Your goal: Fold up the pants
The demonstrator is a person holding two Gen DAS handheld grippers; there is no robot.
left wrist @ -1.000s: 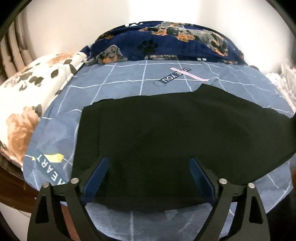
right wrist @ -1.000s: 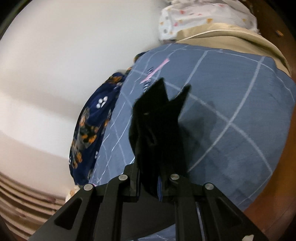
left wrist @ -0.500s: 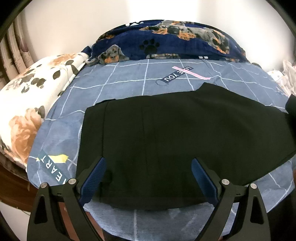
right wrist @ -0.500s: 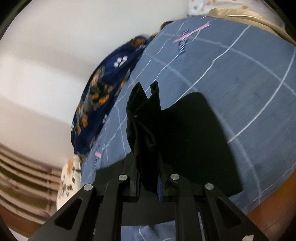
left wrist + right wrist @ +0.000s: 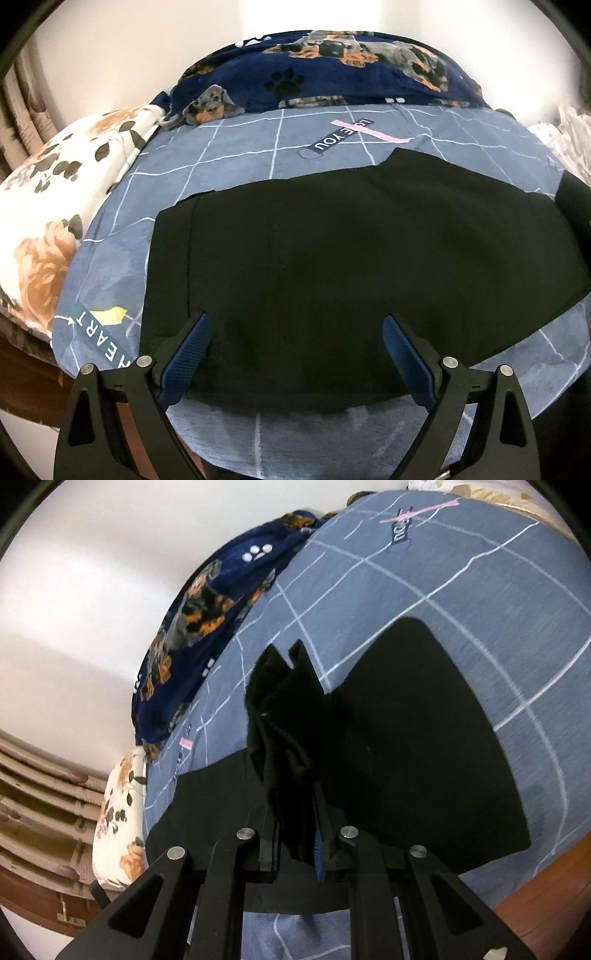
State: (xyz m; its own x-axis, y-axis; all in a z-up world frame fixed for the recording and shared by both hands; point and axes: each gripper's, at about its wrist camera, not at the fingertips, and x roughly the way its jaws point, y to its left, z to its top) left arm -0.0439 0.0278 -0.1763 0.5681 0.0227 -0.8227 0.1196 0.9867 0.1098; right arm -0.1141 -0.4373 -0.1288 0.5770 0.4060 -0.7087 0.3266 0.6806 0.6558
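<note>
Black pants [image 5: 332, 258] lie spread flat across the blue grid-pattern bed cover [image 5: 240, 147]. My left gripper [image 5: 297, 354] is open and empty, its blue-padded fingers [image 5: 188, 354] hovering over the near edge of the pants. My right gripper [image 5: 295, 834] is shut on a bunched end of the pants [image 5: 284, 716], lifted above the bed; the rest of the pants [image 5: 424, 738] lie flat below and to the right.
A navy dog-print blanket [image 5: 332, 70] lies at the far end of the bed. A white floral pillow [image 5: 55, 206] sits at the left. A wooden bed frame edge [image 5: 546, 915] shows at the lower right. A wall stands behind.
My right gripper has carried the held pants end over the bed toward the rest of the pants. My left gripper has drawn back slightly and stays open.
</note>
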